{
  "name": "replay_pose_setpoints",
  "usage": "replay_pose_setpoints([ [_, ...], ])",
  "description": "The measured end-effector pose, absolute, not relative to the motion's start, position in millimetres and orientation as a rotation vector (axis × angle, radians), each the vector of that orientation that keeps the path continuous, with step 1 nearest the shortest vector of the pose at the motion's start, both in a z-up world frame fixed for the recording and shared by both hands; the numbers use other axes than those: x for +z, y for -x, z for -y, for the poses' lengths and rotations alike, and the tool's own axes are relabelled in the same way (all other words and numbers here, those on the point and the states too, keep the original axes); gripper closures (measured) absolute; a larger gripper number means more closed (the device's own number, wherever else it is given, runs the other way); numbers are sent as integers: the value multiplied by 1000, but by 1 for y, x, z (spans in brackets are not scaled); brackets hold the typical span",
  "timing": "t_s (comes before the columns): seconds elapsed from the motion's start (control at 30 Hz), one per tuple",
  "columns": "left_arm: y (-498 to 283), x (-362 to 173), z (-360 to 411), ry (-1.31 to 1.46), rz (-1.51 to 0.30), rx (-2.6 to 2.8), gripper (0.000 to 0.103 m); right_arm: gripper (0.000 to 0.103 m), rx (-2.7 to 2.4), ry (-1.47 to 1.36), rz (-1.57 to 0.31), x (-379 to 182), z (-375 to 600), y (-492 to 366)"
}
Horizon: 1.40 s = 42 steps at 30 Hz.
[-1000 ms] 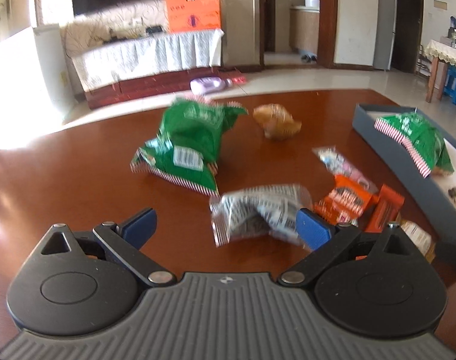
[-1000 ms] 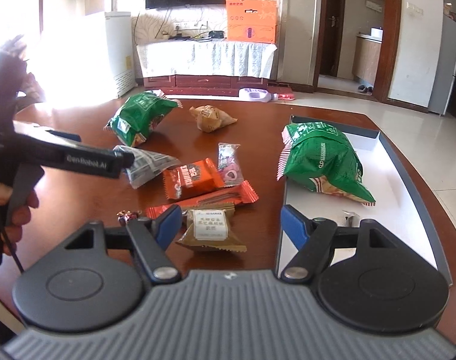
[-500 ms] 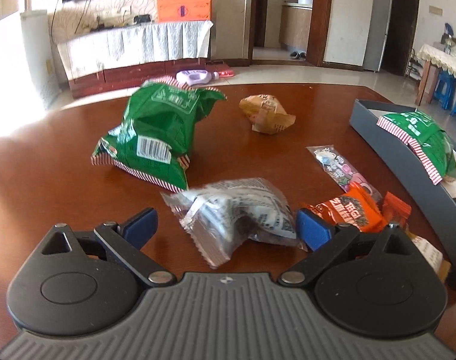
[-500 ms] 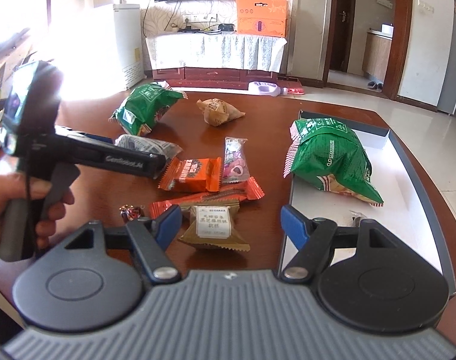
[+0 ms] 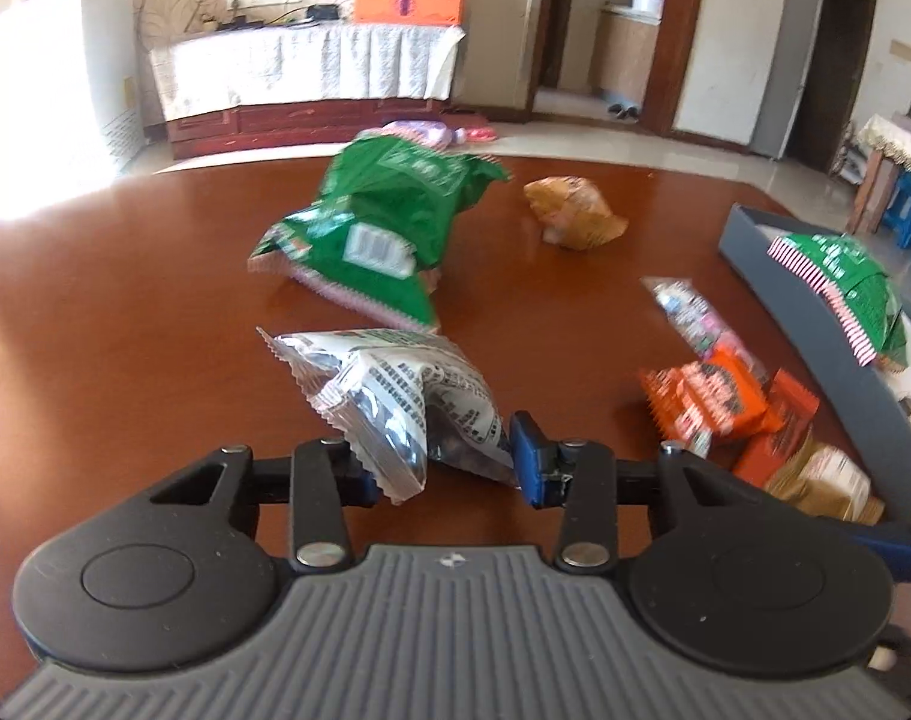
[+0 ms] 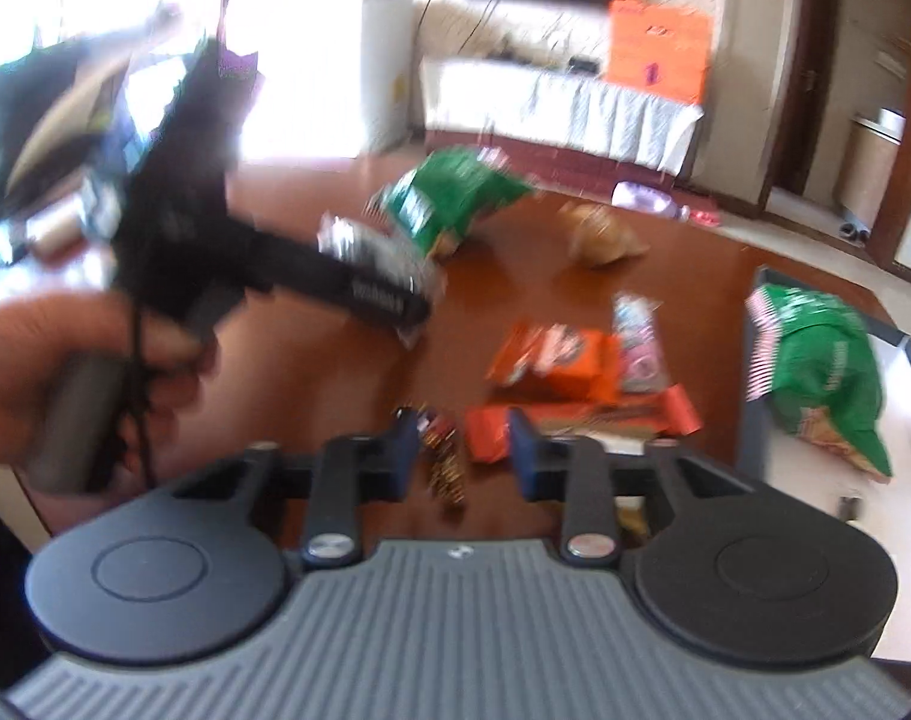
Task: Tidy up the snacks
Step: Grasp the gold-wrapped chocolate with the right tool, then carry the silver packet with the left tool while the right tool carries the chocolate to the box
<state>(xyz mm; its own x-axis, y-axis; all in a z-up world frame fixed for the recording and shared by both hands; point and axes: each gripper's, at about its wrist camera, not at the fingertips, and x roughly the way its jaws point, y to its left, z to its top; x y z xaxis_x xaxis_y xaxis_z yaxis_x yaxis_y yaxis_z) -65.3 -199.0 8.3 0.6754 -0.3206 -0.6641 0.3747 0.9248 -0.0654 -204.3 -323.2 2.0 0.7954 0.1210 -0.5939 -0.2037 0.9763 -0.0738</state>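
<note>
A silver packet with black print [image 5: 395, 396] sits between the jaws of my left gripper [image 5: 443, 468]. The jaws are closing and the blue right pad [image 5: 530, 462] touches the packet; the left pad is hidden behind it. In the right wrist view a hand holds that left gripper [image 6: 407, 306] with the silver packet [image 6: 359, 243] at its tip. My right gripper [image 6: 458, 456] is low over the table, its jaws closing. A small dark-red and gold candy [image 6: 443, 462] lies between them against the left pad, with a gap to the right pad.
On the brown table [image 5: 125, 300] lie a green bag [image 5: 383, 228], a tan-brown packet [image 5: 575, 213], a clear pink packet [image 5: 689, 312], an orange packet [image 6: 557, 360] and a red bar [image 6: 635, 414]. A grey tray [image 5: 815, 324] at the right holds another green bag [image 5: 845, 282].
Both grippers' jaws have narrowed from wide. The left ones came in on the silver packet. The right gripper swung left from the tan packet to the small candy and rolled.
</note>
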Motion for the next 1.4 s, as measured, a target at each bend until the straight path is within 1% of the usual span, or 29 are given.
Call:
replay_pose_setpoints([
  [0.1, 77, 9, 184, -102, -742, -359, 55, 75, 180, 153, -650, -2, 315, 199],
  [0.13, 83, 7, 178, -105, -740, -354, 54, 76, 177, 153, -656, -3, 314, 197],
  [0.23, 94, 5, 168, -105, -725, -354, 51, 77, 174, 149, -670, -5, 314, 191],
  [0.27, 95, 5, 168, -103, -725, -353, 48, 77, 165, 156, -676, -7, 312, 189],
  [0.43, 99, 1, 174, -141, -709, -344, 41, 78, 151, 164, -694, -11, 305, 179],
  [0.5, 98, 0, 177, -138, -702, -352, 41, 82, 153, 165, -694, -12, 303, 179],
  [0.6, 99, 1, 175, -131, -700, -363, 46, 84, 149, 170, -694, -12, 300, 179],
  [0.67, 100, 2, 174, -121, -700, -365, 52, 85, 153, 168, -696, -12, 300, 181],
  [0.83, 98, 5, 173, -77, -709, -360, 58, 85, 156, 166, -690, -9, 300, 186],
  [1.4, 101, 19, 190, -99, -660, -324, 60, 85, 152, 122, -625, 10, 307, 202],
])
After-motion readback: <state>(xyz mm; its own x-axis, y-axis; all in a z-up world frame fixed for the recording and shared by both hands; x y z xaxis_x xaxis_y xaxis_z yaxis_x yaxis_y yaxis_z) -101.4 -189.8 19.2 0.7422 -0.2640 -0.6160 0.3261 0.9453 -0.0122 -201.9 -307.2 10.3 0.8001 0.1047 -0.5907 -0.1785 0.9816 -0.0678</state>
